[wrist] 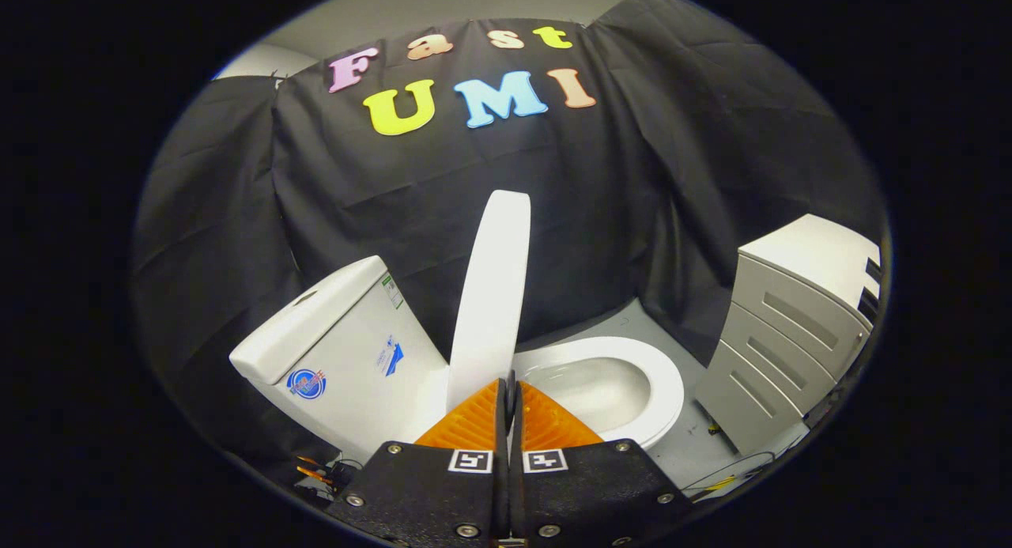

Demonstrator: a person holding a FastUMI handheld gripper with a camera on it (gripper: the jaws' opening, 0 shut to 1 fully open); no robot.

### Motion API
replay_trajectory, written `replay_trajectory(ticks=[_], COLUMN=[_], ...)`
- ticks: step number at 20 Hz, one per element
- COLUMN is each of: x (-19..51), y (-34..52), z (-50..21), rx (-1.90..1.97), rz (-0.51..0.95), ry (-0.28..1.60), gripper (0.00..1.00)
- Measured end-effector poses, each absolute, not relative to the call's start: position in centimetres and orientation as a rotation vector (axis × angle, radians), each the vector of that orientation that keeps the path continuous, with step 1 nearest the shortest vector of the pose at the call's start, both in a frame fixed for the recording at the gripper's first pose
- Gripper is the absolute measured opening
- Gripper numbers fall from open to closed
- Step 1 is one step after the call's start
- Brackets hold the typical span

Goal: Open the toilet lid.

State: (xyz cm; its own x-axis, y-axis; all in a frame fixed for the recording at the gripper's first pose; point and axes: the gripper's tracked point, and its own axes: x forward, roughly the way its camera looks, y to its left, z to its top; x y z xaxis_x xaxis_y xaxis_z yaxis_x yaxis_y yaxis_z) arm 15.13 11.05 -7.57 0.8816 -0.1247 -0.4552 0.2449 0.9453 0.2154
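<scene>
The hand-held gripper (509, 394) has its two orange ribbed fingers (466, 425) pressed together, holding nothing. Just ahead of them stands the long white hard plastic toilet lid (494, 295), already up and near the white toilet tank (348, 350). The white seat ring (664, 382) lies open beside it. The lid looks stiff, smooth, slippery and fairly light, so I would push or pinch it at its thin front edge, gently

White toilet lid (494, 287) raised near-upright, edge-on, between cistern (340, 350) and open seat ring (632, 374), its base just beyond the closed fingers (466, 421).
</scene>
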Motion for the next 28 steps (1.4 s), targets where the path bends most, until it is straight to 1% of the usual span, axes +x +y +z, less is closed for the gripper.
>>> replay_trajectory(ticks=[12, 20, 28], x=[16.9, 17.9, 18.5], y=[18.5, 23.6, 27.4], z=[-5.0, -4.8, -5.0], rx=[0.138, 0.054, 0.004], rz=[-0.073, 0.05, 0.127], ry=[0.388, 0.372, 0.35], gripper=[0.0, 0.0, 0.0])
